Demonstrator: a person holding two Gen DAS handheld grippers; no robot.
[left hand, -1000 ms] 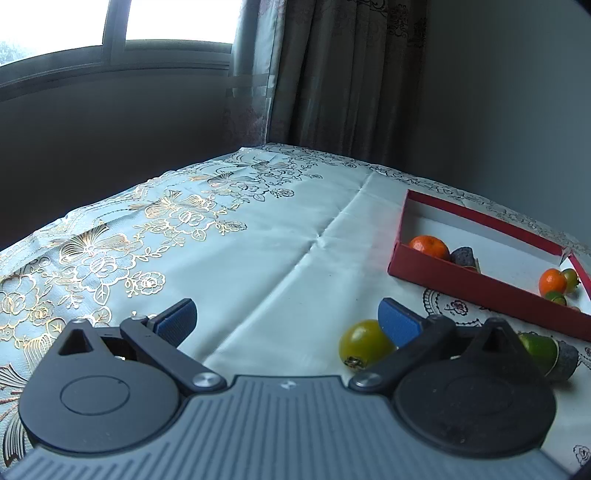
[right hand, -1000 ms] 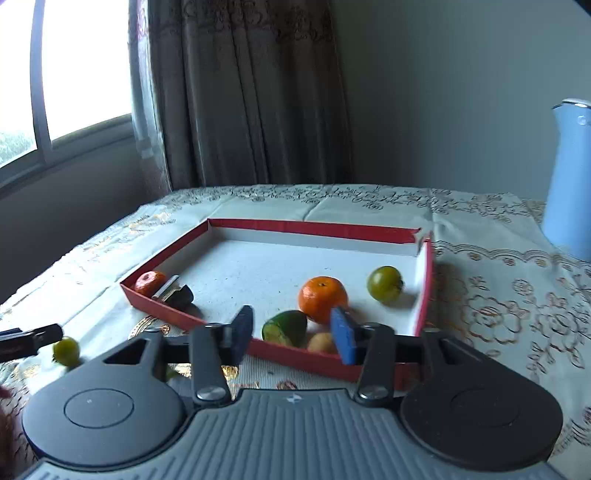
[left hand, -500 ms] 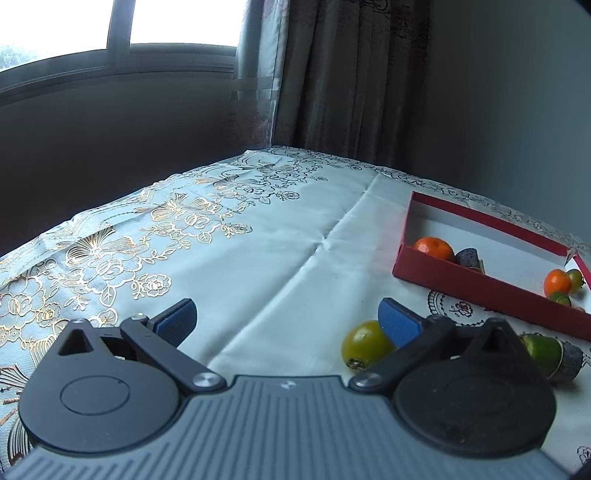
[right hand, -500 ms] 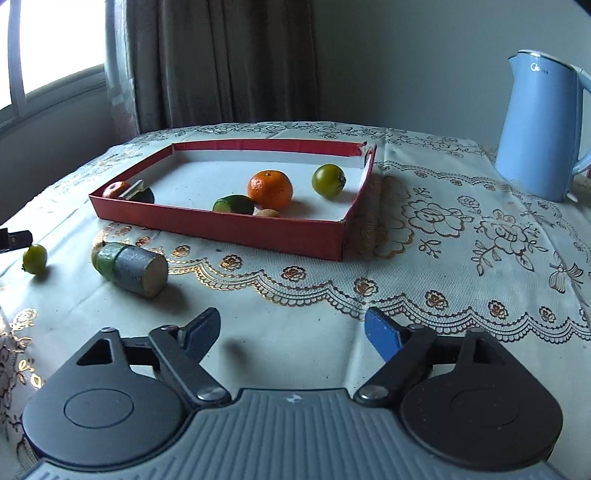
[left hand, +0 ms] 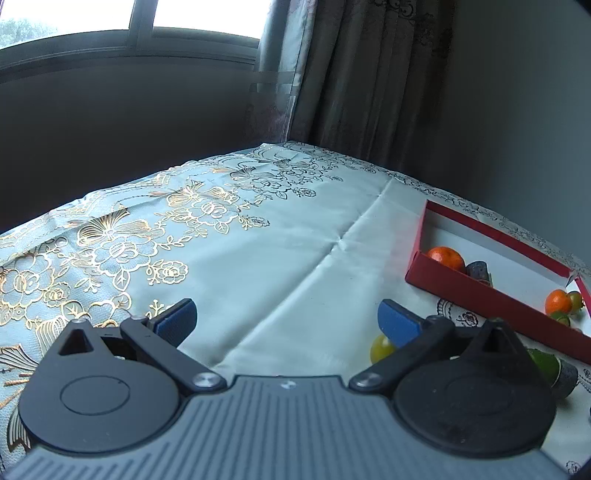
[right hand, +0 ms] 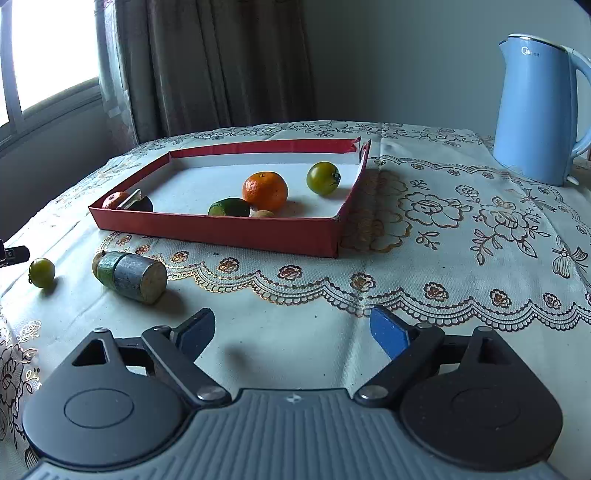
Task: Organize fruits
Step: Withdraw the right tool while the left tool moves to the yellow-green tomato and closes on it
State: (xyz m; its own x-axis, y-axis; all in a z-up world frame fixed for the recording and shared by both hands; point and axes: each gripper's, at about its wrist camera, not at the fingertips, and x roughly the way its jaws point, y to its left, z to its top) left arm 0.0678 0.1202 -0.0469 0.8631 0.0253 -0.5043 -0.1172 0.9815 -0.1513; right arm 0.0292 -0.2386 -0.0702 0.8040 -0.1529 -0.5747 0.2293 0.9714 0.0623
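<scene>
Dim daylight from the window (left hand: 129, 22) (blown out), soft shadows, fisheye-bent edges.

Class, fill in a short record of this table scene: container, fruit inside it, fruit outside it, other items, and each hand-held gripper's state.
container: red tray
inside: orange mandarin, green tomato
outside: small green fruit on the tablecloth
other: blue kettle
left hand-held gripper: open, empty
right hand-held gripper: open, empty

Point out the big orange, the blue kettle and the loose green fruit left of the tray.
big orange (right hand: 265, 191), right wrist view, front face.
blue kettle (right hand: 533, 110), right wrist view, body.
loose green fruit (right hand: 42, 272), right wrist view, centre.
</scene>
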